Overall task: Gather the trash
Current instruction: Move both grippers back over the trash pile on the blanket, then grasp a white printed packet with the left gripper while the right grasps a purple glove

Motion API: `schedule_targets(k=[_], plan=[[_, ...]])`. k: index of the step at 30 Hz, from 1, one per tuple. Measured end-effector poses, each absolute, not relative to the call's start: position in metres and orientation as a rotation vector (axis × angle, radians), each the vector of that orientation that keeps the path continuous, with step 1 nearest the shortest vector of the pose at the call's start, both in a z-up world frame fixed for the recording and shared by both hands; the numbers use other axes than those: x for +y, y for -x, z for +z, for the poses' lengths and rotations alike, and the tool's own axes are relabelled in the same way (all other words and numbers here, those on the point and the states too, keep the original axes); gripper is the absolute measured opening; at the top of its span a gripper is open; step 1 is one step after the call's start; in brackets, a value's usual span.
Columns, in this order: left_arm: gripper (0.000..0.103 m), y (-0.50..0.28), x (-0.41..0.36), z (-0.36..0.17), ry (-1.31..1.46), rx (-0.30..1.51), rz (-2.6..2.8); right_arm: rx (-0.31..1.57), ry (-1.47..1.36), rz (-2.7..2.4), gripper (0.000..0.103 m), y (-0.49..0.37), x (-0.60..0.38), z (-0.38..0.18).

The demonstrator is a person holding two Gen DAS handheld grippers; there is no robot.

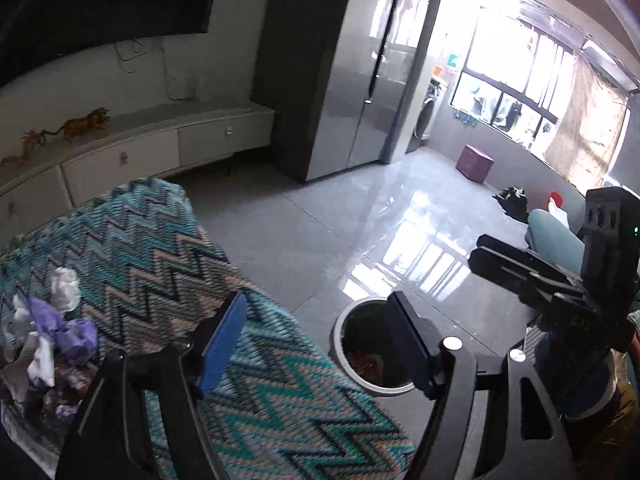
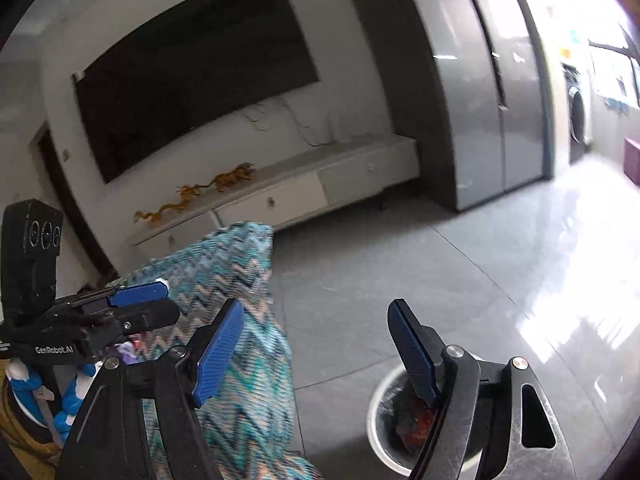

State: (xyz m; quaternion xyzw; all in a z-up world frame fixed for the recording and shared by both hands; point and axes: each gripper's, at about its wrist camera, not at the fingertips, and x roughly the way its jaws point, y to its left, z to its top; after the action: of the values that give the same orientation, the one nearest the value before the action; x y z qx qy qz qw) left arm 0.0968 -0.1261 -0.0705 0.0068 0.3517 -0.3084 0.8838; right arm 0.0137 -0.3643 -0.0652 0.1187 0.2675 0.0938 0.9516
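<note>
A tiled living-room floor point(image 1: 320, 208) surrounds a zigzag-clothed surface point(image 1: 160, 248). On its left edge lies crumpled trash point(image 1: 60, 328). Left gripper point(image 1: 316, 344) and right gripper point(image 2: 316, 350) both have fingers apart, empty. The bin point(image 1: 340, 344) stands right; a loose grasp could drop scraps onto the floor.

Hard daylight pours in through the window point(image 1: 532, 76), blown out to white in both my views. It throws a bright glare patch across the glossy floor point(image 1: 408, 240) just below the window, with the frame's bars mirrored in it. The fridge point(image 1: 380, 64) beside the window shines with reflections. Away from the window the television point(image 2: 192, 68) stays dim and flat. My right view is smeared with motion blur. Both views bend at the edges and darken in the corners.
</note>
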Motion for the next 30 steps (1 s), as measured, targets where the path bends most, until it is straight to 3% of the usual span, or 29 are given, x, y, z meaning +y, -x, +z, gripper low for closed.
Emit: schedule_targets(k=[8, 16, 22, 30], plan=[[0.072, -0.083, 0.011, -0.075, 0.071, 0.698, -0.367, 0.530, -0.133, 0.354, 0.073, -0.036, -0.276, -0.040], [0.078, -0.064, 0.122, -0.119, 0.228, 0.789, -0.072, 0.586, -0.051, 0.534, 0.073, -0.059, -0.193, -0.051], [0.079, -0.053, 0.170, -0.161, 0.369, 0.907, 0.055, 0.654, -0.001, 0.659, 0.073, -0.068, -0.144, -0.074], [0.079, -0.076, 0.168, -0.169, 0.417, 0.945, 0.047, 0.776, 0.059, 0.756, 0.073, -0.081, -0.104, -0.120]])
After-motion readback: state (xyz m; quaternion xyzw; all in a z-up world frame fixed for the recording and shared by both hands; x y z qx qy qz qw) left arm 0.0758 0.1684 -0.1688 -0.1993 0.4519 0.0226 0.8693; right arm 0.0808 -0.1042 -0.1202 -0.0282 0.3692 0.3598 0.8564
